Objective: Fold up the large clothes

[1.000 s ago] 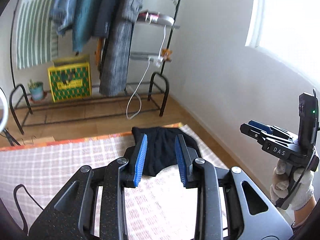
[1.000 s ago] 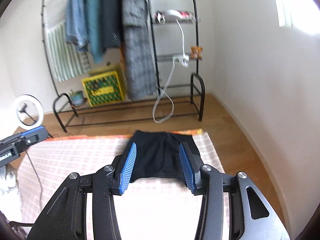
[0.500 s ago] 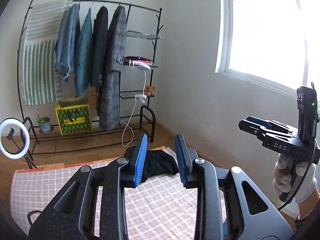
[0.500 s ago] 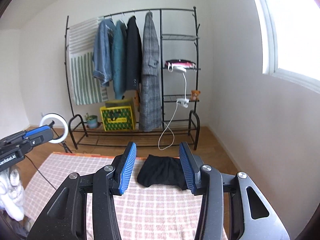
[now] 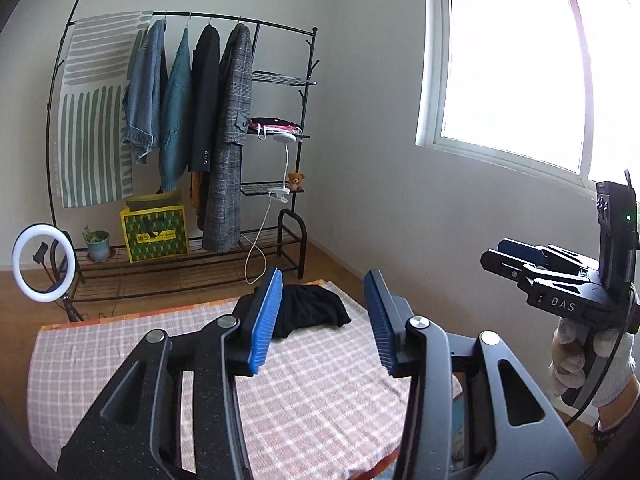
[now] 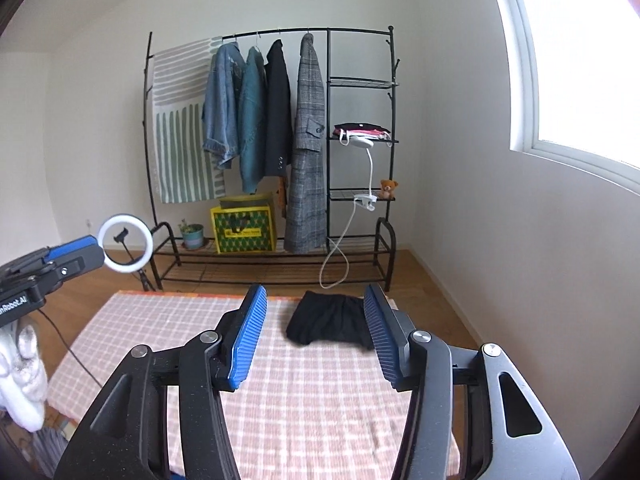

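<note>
**Both claws empty above the checked cloth**

The left claw (image 5: 324, 316) and the right claw (image 6: 314, 330) are held above the counter (image 5: 320, 392), which is covered by a pink checked cloth (image 6: 320, 400). Both sets of jaws are opening, with nothing between them. The black garment (image 6: 330, 322) lies bunched at the far end of the cloth, toward the right corner, well apart from both claws. Behind it a clothes rack (image 6: 276, 140) stands against the wall.
</note>
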Demonstrator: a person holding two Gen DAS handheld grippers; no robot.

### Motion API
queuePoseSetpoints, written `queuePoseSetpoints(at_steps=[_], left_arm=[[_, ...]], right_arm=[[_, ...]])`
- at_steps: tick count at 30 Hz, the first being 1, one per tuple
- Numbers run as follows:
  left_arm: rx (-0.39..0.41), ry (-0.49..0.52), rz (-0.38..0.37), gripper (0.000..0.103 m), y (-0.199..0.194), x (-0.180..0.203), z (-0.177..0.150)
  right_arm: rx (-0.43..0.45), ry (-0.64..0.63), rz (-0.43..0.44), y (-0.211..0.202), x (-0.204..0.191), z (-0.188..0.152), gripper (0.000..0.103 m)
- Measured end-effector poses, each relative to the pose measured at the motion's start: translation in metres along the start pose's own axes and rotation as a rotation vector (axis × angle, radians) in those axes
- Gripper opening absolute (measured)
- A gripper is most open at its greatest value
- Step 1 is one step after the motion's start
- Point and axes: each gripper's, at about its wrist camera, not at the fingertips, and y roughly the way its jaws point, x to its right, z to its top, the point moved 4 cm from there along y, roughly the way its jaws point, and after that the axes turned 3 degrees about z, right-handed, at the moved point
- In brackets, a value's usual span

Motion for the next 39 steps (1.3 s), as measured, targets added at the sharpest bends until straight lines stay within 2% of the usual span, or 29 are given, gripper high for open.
queuePoseSetpoints(at_steps=[2, 6, 8, 10, 11, 12, 13, 15, 19, 24, 27, 32, 39], left_arm=[[-0.009, 0.014, -0.001, 0.055, -0.009, -0.002, -0.015], [-0.025, 0.044, 0.004, 0.061, -0.023, -0.009, -0.048], [-0.042, 0.03, -0.008, 0.069, -0.027, -0.014, -0.063], [-0.064, 0.023, -0.015, 0.07, -0.03, -0.018, -0.081], [-0.072, 0.024, -0.017, 0.072, -0.031, -0.019, -0.088], [-0.083, 0.03, -0.019, 0.074, -0.03, -0.021, -0.096], [-0.089, 0.034, -0.018, 0.079, -0.031, -0.021, -0.101], [-0.094, 0.037, -0.013, 0.081, -0.03, -0.025, -0.113], [-0.095, 0.04, 0.01, 0.089, -0.025, -0.035, -0.132], [-0.104, 0.026, 0.058, 0.096, -0.01, -0.054, -0.155], [-0.122, 0.05, 0.099, 0.1, 0.003, -0.063, -0.17], [-0.179, 0.037, 0.127, 0.101, 0.024, -0.081, -0.196], [-0.204, 0.033, 0.154, 0.103, 0.042, -0.101, -0.214]], right_arm=[[-0.007, -0.005, -0.021, -0.006, -0.009, -0.014, 0.055], [0.005, 0.019, -0.047, -0.019, -0.019, -0.038, 0.073], [0.015, 0.024, -0.064, -0.022, -0.022, -0.047, 0.074], [0.022, 0.027, -0.087, -0.023, -0.024, -0.055, 0.076], [0.024, 0.028, -0.098, -0.022, -0.026, -0.059, 0.082], [0.024, 0.024, -0.107, -0.02, -0.028, -0.062, 0.083], [0.021, 0.017, -0.121, -0.017, -0.031, -0.065, 0.083], [0.017, -0.007, -0.139, -0.012, -0.036, -0.069, 0.083], [0.004, -0.037, -0.148, 0.005, -0.051, -0.082, 0.087], [0.037, -0.019, -0.168, 0.022, -0.065, -0.101, 0.1], [0.054, -0.035, -0.186, 0.037, -0.076, -0.111, 0.1], [0.014, -0.015, -0.135, 0.067, -0.088, -0.129, 0.1], [-0.035, 0.027, -0.114, 0.109, -0.091, -0.15, 0.1]])
